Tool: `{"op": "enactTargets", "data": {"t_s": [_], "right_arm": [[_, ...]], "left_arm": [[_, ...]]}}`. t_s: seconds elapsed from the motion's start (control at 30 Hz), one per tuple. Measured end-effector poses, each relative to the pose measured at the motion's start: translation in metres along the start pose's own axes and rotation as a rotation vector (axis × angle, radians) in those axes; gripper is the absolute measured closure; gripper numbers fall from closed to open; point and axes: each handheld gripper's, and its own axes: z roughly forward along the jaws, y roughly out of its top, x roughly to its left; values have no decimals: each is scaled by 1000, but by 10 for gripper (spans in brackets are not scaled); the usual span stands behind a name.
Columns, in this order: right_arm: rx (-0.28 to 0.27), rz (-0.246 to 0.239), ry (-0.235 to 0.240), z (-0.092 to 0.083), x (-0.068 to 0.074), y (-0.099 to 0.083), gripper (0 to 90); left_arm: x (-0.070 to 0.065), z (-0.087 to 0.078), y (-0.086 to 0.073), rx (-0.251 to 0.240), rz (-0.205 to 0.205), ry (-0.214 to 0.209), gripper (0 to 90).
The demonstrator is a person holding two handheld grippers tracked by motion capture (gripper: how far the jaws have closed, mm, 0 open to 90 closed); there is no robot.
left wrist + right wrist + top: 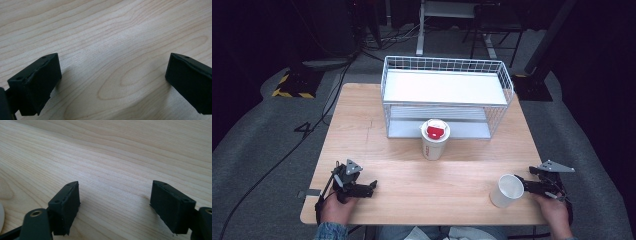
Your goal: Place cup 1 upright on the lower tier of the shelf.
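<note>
Near the table's [377,150] front-left corner, the left gripper [371,186] is resting, jaws wide and empty. Toward the front-right corner, the white cup [506,190] is lying tipped, mouth facing up-left, just beside the right gripper [523,186], jaws parted, empty; contact is hard to judge.
</note>
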Motion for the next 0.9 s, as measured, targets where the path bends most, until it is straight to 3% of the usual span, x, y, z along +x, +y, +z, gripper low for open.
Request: {"op": "enactTargets", "data": {"t_s": [0.9], "right_arm": [[-1,9,-11,-1,1,-1,264]], "left_arm": [[8,12,14,-3,-24,20,7]]}}
